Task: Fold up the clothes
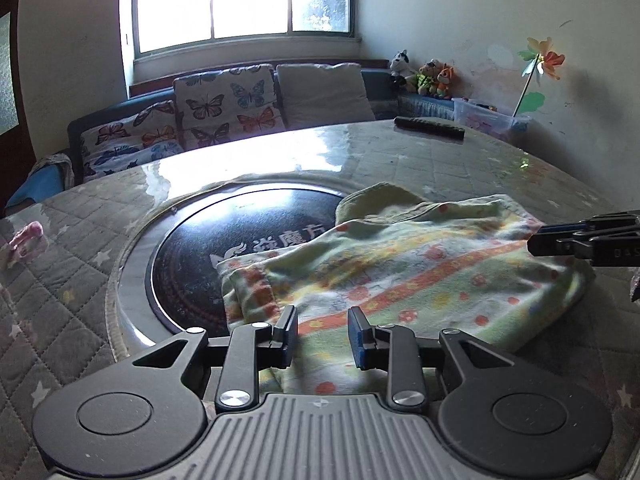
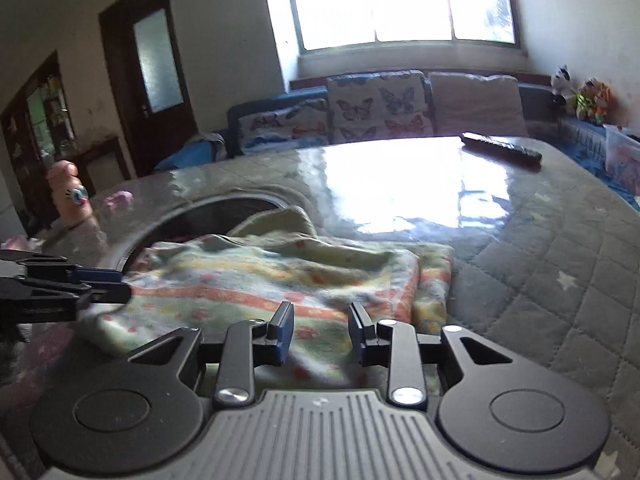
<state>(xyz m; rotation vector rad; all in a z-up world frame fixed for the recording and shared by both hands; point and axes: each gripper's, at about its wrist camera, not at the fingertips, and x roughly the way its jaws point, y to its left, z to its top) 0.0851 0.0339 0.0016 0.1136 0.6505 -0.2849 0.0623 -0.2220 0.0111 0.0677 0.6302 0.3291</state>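
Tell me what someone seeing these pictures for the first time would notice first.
Probably the flowery green and orange garment, lying bunched in the middle of the quilted table and partly covering a round black cooktop set into it. Next come the left gripper and right gripper, both open just above the cloth's near edge. Behind, a bright window glares over a sofa with butterfly cushions.

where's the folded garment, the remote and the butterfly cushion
folded garment (image 1: 400, 276), left wrist view, on its orange stripe
remote (image 1: 430, 127), left wrist view, middle of its dark body
butterfly cushion (image 1: 224, 108), left wrist view, centre of its printed face
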